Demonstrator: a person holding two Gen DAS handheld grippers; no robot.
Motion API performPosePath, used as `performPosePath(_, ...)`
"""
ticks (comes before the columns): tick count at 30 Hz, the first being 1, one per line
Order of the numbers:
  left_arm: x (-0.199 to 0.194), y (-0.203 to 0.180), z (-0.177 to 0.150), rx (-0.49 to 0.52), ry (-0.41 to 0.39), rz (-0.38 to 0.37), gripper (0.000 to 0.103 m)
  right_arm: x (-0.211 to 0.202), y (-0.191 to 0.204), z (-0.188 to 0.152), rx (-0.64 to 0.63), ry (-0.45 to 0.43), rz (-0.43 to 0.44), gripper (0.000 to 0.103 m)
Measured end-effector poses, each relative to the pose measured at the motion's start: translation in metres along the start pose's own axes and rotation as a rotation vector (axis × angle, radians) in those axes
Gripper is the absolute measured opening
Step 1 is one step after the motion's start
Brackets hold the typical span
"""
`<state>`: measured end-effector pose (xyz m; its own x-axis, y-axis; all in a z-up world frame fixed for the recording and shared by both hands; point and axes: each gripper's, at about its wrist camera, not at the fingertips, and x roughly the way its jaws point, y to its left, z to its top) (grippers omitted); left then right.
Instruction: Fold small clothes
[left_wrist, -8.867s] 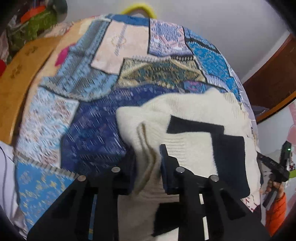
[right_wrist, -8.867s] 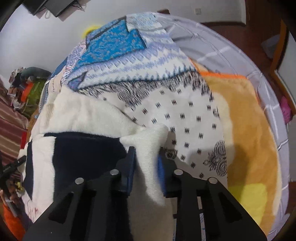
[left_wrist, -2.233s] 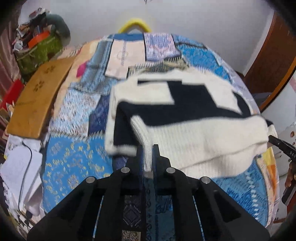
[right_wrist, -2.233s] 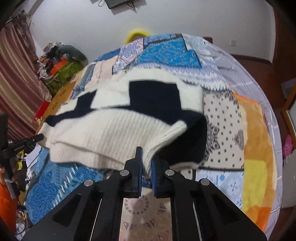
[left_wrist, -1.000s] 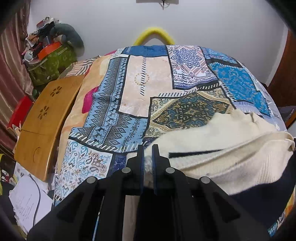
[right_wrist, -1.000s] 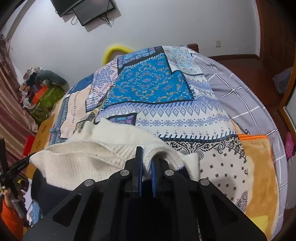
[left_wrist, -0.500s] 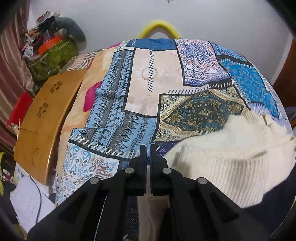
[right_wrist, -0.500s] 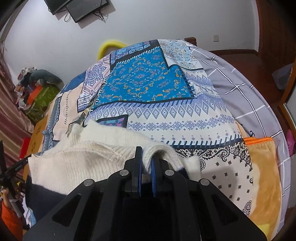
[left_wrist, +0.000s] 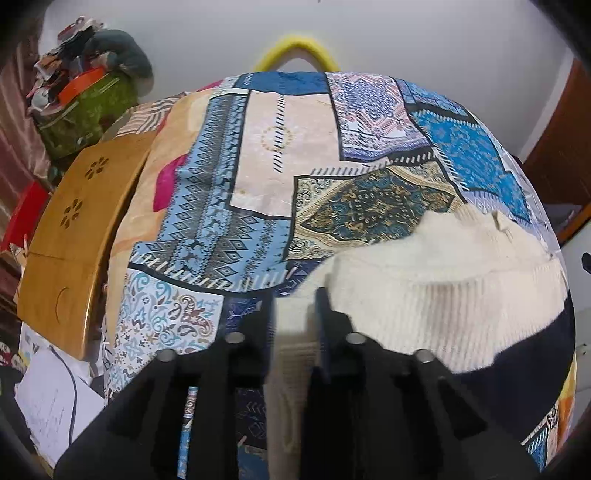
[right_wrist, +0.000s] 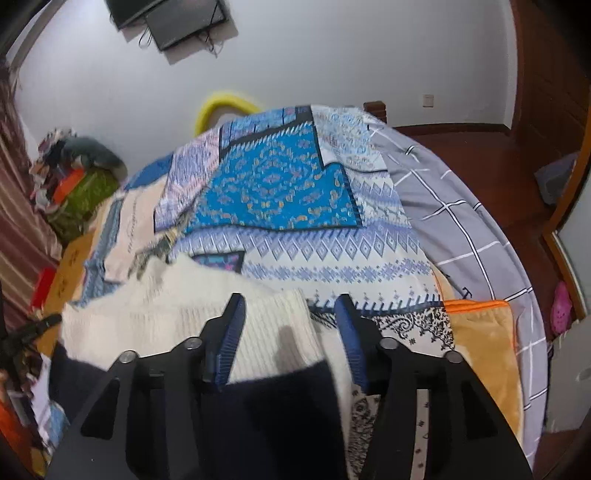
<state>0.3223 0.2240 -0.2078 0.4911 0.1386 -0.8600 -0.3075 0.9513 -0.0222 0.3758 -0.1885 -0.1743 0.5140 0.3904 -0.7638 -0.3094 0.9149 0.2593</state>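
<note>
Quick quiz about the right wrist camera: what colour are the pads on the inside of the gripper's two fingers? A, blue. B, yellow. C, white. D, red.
A: in the right wrist view the ribbed pads lining the black fingers of the right gripper are blue, standing apart on either side of the cream and navy sweater.

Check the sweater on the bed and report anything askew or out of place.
The sweater lies bunched on the patchwork quilt, its cream ribbed edge humped. Both the left gripper and right gripper have just opened, with cloth between their fingers.
</note>
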Motion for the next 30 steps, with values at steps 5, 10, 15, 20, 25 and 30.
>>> performPosePath(5,0.012,-0.008,-0.001,-0.009,0.026,-0.054,0.034,0.027,-0.005,-0.011,0.016,0.083,0.027,0.050)
performPosePath(10,0.021,-0.025,-0.003,0.043,0.034,-0.077,0.034,0.053,-0.013,-0.016,0.057,0.120,0.041,0.050)
performPosePath(15,0.028,-0.030,-0.001,0.057,0.028,-0.069,0.022,0.057,-0.012,-0.011,0.055,0.120,0.084,0.032)
performPosePath(20,0.028,-0.033,0.004,0.051,0.028,-0.072,0.010,0.057,-0.003,-0.012,-0.008,0.115,0.089,0.011)
performPosePath(25,0.012,-0.031,0.008,0.045,-0.051,-0.011,0.008,0.048,0.000,-0.010,-0.057,0.058,0.049,0.007)
performPosePath(30,0.009,-0.025,0.011,0.039,-0.075,0.054,0.008,0.046,-0.010,-0.005,-0.033,0.024,0.007,0.007)
